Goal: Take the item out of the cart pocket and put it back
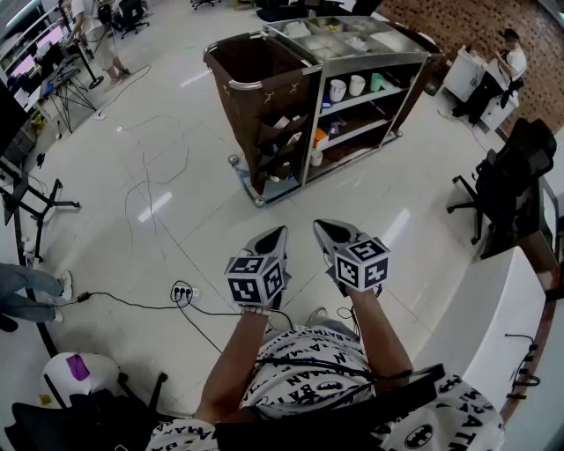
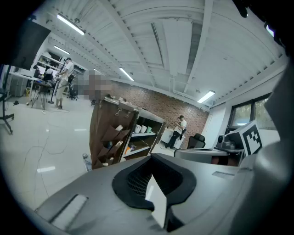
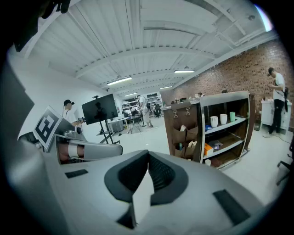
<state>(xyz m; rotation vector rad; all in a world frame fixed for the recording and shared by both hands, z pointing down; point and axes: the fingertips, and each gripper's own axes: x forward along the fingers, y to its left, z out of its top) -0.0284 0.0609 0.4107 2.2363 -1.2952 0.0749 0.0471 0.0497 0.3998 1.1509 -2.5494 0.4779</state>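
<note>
Across the floor point(image 1: 176, 132) ahead, the cart point(image 1: 264, 92) holds small items point(image 1: 283, 122) in its side pockets point(image 1: 275, 145), well apart from my left gripper point(image 1: 280, 231) and right gripper point(image 1: 322, 225), both closed on nothing.

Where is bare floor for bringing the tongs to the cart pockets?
Bare floor runs straight from the left tongs and right tongs to the pockets on the cart. Crowded: cables and power strip on the left, office chair and counter on the right.

Glossy white floor point(image 1: 176, 132) under your left gripper point(image 1: 280, 232); brick wall point(image 1: 476, 26) far ahead, to its right; black office chairs point(image 1: 507, 176) right; ceiling strip lights point(image 2: 70, 24) lit.
</note>
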